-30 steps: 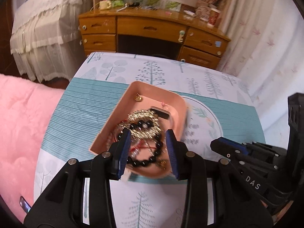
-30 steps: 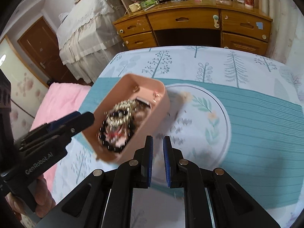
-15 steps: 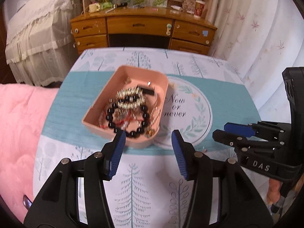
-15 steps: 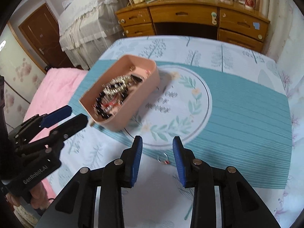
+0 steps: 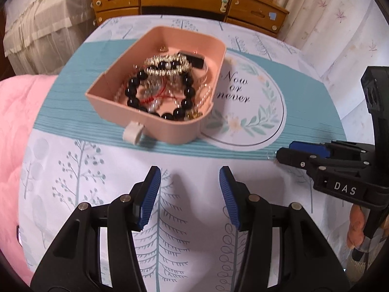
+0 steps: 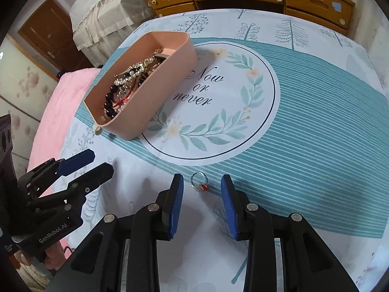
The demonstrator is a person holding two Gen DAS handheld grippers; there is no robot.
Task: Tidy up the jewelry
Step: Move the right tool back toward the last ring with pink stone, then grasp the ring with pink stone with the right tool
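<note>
Ring [image 6: 199, 182] lies low centre of my right view on the worktop [image 6: 304, 133], between my spread right tongs [image 6: 201, 189], untouched. Pink tray [image 6: 155, 97] of jewelry sits upper left. Left tongs [image 5: 189, 180] spread, holding nothing.

The left gripper [image 5: 189, 177] has been drawn back from the pink tray [image 5: 155, 124] and opened wider, its jaws now over bare cloth at lower centre. The right gripper [image 6: 201, 185] has been spread apart; the small ring [image 6: 198, 181] is now framed between its fingertips.
</note>
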